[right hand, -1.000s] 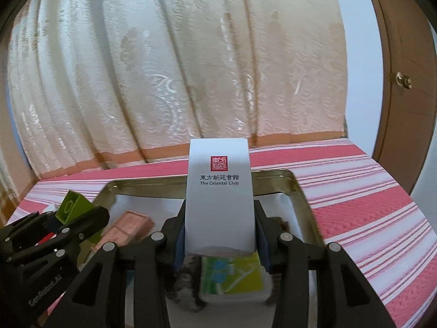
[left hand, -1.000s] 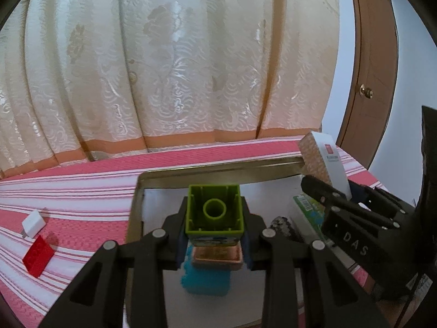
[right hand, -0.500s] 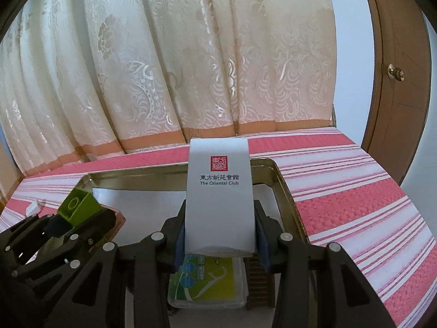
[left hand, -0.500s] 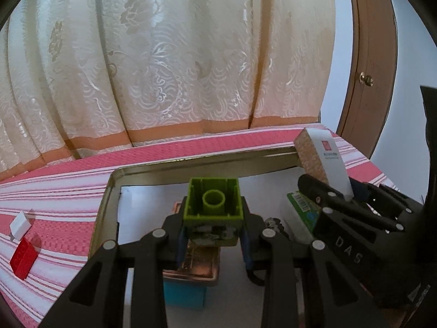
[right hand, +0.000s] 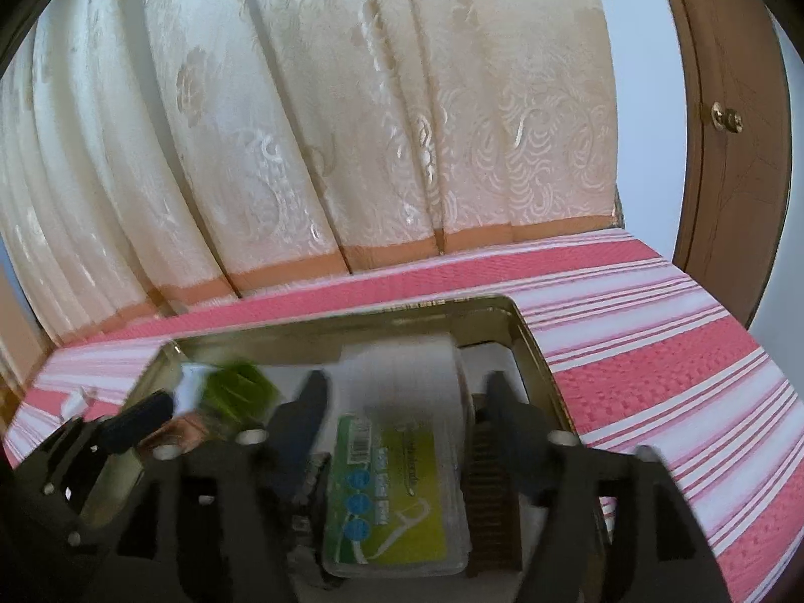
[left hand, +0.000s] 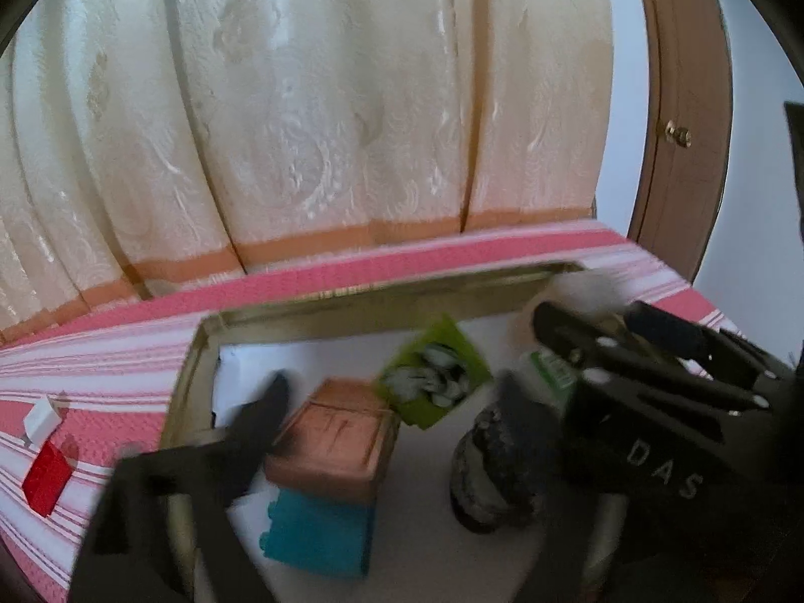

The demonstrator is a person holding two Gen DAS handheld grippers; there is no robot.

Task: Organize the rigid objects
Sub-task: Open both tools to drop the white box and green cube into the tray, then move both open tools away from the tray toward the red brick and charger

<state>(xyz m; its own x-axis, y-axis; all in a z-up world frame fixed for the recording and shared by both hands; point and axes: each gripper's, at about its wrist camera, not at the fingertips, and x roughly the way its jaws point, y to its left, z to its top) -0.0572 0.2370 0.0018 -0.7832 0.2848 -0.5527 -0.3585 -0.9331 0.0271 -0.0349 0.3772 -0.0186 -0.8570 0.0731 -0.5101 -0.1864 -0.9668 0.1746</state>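
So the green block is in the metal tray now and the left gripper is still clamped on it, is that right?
Not quite. The green block does lie in the metal tray, but the left gripper has just opened and its jaws stand wide, clear of the block. The left wrist view shows it.

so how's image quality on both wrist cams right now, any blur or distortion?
Left wrist: motion blur smears the green block and the left gripper; the curtain is soft too. Right wrist: the white box and right gripper fingers are blurred, the floss pack sharper. Both views: strong fisheye bending, dark corners, no harsh glare.
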